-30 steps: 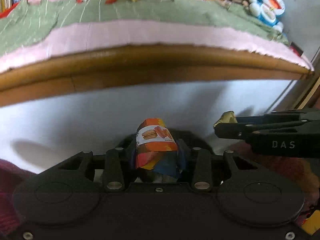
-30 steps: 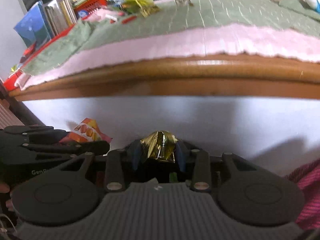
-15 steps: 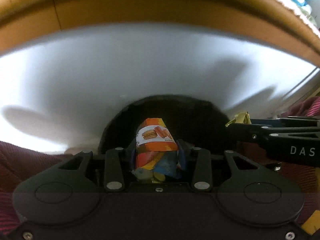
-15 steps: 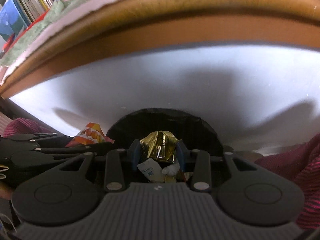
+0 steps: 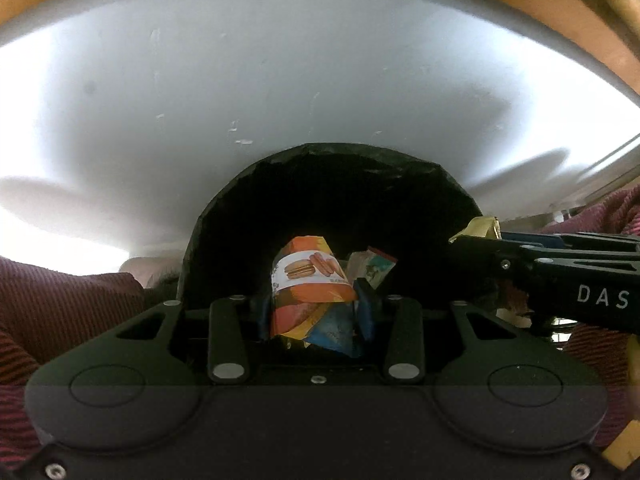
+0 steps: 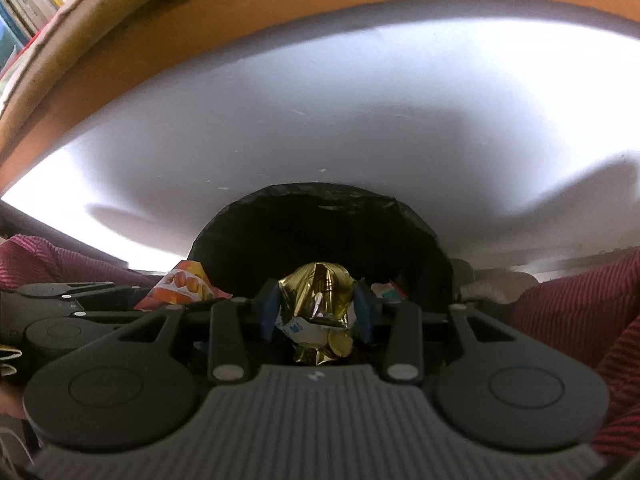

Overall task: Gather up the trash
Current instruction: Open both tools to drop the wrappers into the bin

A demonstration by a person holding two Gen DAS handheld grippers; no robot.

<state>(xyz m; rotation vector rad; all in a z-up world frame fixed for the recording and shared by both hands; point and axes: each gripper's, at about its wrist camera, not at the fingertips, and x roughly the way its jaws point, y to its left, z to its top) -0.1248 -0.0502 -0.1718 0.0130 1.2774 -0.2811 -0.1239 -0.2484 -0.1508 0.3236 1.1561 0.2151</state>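
Left tongs (image 5: 314, 312) gripping burger-print wrapper (image 5: 310, 280); "DAS"-marked right tongs (image 6: 314, 314) opening around gold foil (image 6: 320, 296).

Black bin (image 5: 320, 200) interior too dark to tell its contents.

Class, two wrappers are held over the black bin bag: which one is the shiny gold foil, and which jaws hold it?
The gold foil wrapper, between the right gripper's opening jaws. The other wrapper, in the left gripper, is orange with a printed burger.
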